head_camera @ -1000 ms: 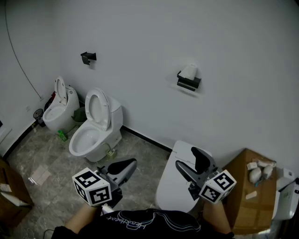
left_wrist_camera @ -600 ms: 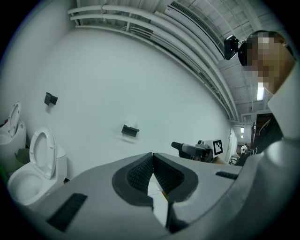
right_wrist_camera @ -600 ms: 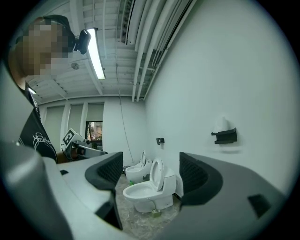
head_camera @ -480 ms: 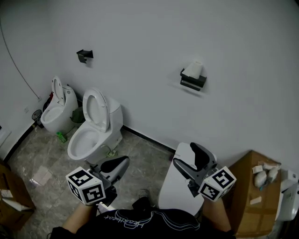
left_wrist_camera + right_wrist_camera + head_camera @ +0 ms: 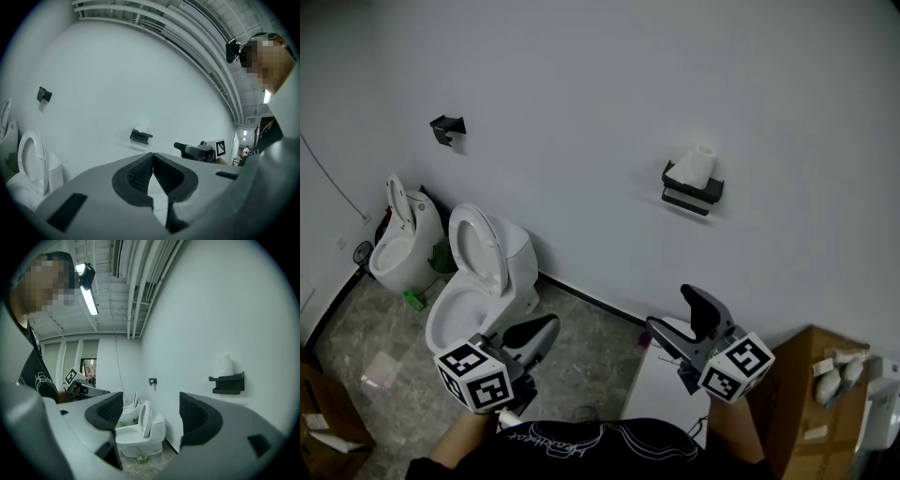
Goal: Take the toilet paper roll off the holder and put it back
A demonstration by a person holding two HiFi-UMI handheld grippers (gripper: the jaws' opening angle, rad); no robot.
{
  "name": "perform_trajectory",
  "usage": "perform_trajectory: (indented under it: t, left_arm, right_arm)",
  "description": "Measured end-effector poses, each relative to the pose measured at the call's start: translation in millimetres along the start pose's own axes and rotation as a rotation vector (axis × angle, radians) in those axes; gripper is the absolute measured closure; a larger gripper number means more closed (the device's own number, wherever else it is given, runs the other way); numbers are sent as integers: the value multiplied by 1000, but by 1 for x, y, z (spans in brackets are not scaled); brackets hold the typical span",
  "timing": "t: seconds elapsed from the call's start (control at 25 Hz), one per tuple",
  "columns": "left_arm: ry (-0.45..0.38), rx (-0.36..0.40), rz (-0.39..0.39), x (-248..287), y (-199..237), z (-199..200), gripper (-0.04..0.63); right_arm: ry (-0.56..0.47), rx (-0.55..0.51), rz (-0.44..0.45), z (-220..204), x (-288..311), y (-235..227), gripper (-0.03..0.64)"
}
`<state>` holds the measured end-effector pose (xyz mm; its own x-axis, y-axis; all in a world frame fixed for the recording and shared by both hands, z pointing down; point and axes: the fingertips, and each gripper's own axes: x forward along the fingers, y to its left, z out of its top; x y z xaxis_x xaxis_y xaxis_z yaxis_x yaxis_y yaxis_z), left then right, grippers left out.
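Observation:
A white toilet paper roll point(image 5: 695, 165) stands upright on a black wall holder point(image 5: 692, 194) on the white wall; the roll point(image 5: 223, 366) and holder point(image 5: 228, 383) also show at the right of the right gripper view, and the holder point(image 5: 139, 136) shows small in the left gripper view. My right gripper point(image 5: 685, 322) hangs well below the holder, jaws wide open and empty. My left gripper point(image 5: 536, 334) is low at the left, jaws shut on nothing. Both are far from the roll.
A white toilet point(image 5: 478, 279) with raised lid stands by the wall at left, a second toilet point(image 5: 399, 244) beyond it. A second black holder point(image 5: 447, 127) is on the wall upper left. A white toilet lid point(image 5: 661, 392) lies below the right gripper, a cardboard box point(image 5: 816, 403) at right.
The head view has tilted up and right, so the holder and roll sit slightly lower and further right. The right gripper rose a little; the left one barely shifted.

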<state>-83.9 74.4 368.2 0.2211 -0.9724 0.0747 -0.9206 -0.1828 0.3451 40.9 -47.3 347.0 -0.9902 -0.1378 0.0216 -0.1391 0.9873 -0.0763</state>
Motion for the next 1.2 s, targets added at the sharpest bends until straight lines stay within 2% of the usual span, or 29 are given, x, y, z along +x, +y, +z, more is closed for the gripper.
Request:
perform_trajectory:
  t: [0.28,0.56,1.2]
  left_arm:
    - [3,42,-31,71,30,43,591]
    - [48,57,-122,120,31,39,591]
    - [81,62,-328,227,67,59,591]
  right_arm:
    - [-9,14,-26,14,33,-64,247]
    - [-10,-4,-101,21,33,-104,249]
    - [-7,-66,-326,44,50,-184,250]
